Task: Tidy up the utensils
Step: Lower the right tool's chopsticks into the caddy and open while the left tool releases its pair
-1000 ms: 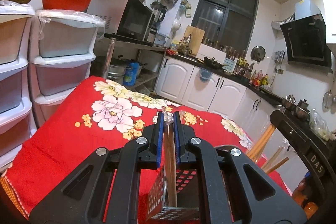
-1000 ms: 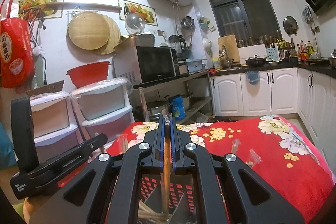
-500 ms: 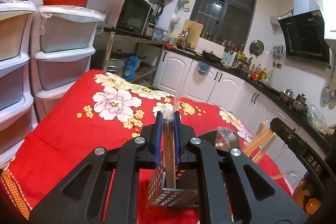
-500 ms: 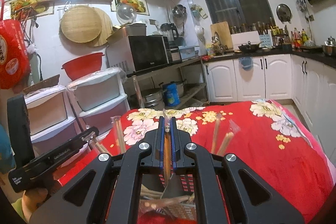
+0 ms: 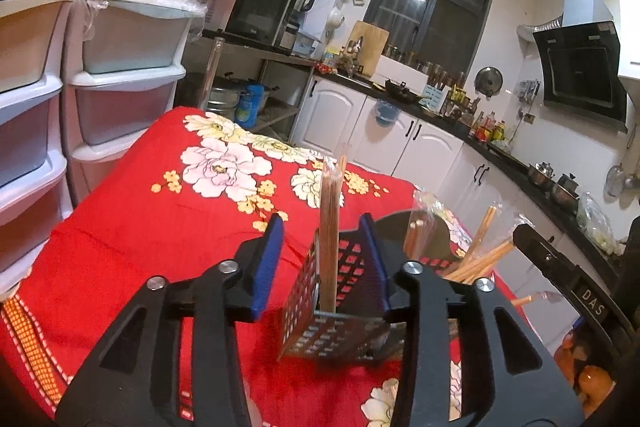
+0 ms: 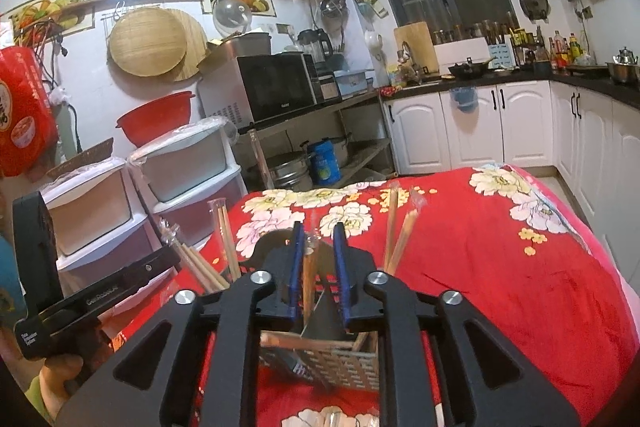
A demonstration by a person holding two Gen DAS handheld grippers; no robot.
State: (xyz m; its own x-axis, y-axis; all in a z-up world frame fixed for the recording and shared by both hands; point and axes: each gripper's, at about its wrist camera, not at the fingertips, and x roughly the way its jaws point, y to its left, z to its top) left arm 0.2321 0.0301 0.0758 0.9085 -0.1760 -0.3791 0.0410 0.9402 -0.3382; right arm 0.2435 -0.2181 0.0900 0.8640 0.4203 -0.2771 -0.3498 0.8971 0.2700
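A perforated metal utensil holder point(image 5: 340, 327) stands on the red flowered tablecloth point(image 5: 160, 211). A plastic-wrapped pair of chopsticks point(image 5: 330, 227) stands upright in it, between the spread blue pads of my left gripper point(image 5: 324, 259), which is open and clear of it. Several more wrapped chopsticks point(image 5: 476, 251) lean in the holder's right part. In the right wrist view my right gripper point(image 6: 318, 267) is open around another wrapped pair point(image 6: 308, 279) standing in the holder point(image 6: 332, 359). More chopsticks point(image 6: 396, 231) lean to its right.
Stacked plastic drawers point(image 5: 120, 75) stand at the table's left. A metal rack with a microwave point(image 6: 276, 87) and white kitchen cabinets point(image 6: 480, 127) lie beyond the table. The other gripper's black body point(image 6: 80, 291) shows low left in the right wrist view.
Both grippers opened and let go of their chopstick pairs, which now stand in the holder. Both grippers have dropped lower, closer to the holder.
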